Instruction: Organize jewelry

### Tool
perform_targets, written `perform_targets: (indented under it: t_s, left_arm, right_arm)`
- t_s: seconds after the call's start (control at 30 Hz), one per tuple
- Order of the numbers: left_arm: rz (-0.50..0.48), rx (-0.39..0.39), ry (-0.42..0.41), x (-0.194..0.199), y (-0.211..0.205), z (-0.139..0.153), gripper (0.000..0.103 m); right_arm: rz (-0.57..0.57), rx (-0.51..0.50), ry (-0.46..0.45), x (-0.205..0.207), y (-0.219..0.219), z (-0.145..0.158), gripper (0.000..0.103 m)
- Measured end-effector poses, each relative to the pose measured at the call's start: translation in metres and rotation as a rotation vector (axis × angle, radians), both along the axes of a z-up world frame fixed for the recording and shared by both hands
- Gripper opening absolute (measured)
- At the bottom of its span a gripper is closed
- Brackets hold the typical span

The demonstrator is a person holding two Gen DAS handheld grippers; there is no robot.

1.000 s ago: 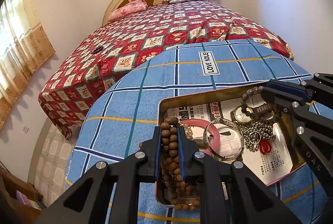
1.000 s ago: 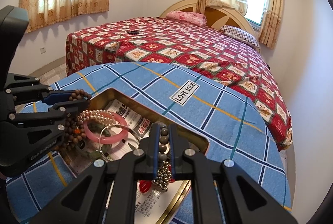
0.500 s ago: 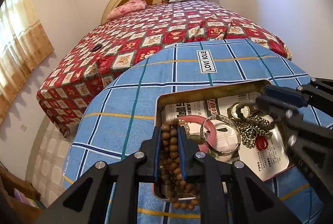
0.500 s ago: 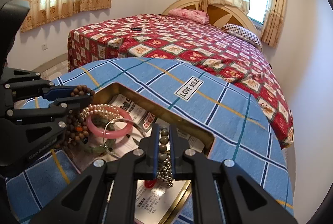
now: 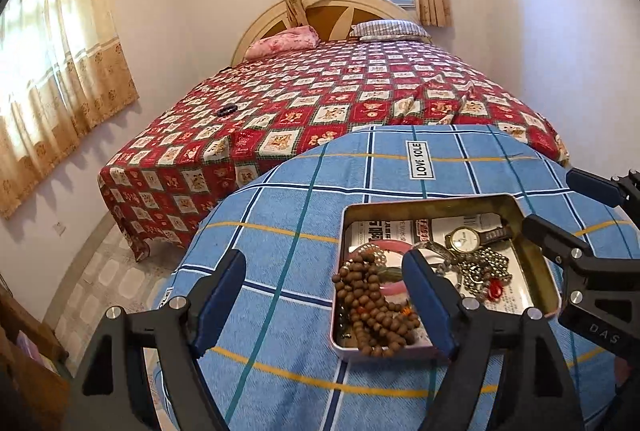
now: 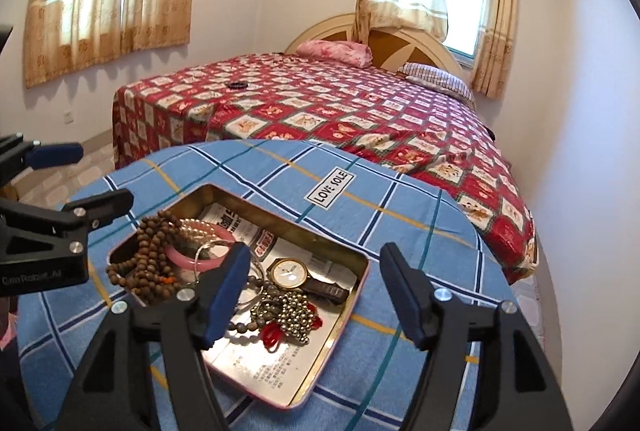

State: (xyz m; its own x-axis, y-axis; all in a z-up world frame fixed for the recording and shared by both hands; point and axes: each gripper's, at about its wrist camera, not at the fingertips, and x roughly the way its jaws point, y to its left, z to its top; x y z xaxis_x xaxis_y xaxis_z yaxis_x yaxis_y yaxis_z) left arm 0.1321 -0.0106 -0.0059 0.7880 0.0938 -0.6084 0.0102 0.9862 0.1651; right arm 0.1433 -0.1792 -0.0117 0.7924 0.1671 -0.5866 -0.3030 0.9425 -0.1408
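A metal tin [image 5: 536, 231] [image 6: 344, 327] sits on the blue checked cloth. In it lie brown wooden beads [image 5: 372, 311] [image 6: 144, 263], a pink bangle [image 5: 384, 247] [image 6: 188, 255], a gold watch [image 5: 464, 239] [image 6: 288, 273], a silver bead chain [image 5: 484, 267] [image 6: 294, 315] and a red charm [image 6: 272, 335]. My left gripper [image 5: 324, 295] is open and empty above the tin's left end. My right gripper [image 6: 316, 287] is open and empty above the tin's right end. Each gripper shows at the edge of the other's view.
The cloth [image 5: 280, 215] covers a round table and carries a "LOVE SOLE" label [image 5: 419, 159] [image 6: 330, 189]. Behind it stands a bed with a red patterned cover [image 5: 320, 99] [image 6: 320, 103]. A small dark object [image 5: 227, 109] lies on the bed. Tiled floor lies to the left.
Both grippers have opened and drawn back up from the tin. The wooden beads and the dark bead string they held now lie in the tin.
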Motion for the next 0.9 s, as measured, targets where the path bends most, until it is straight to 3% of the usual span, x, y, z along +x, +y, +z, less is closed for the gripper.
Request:
perform_targets:
  t_s: [0.9]
  left_arm:
    - [0.007, -0.012, 0.021, -0.011, -0.001, -0.004, 0.081]
  right_arm:
    - [0.001, 0.002, -0.014, -0.013, -0.001, 0.006, 0.075]
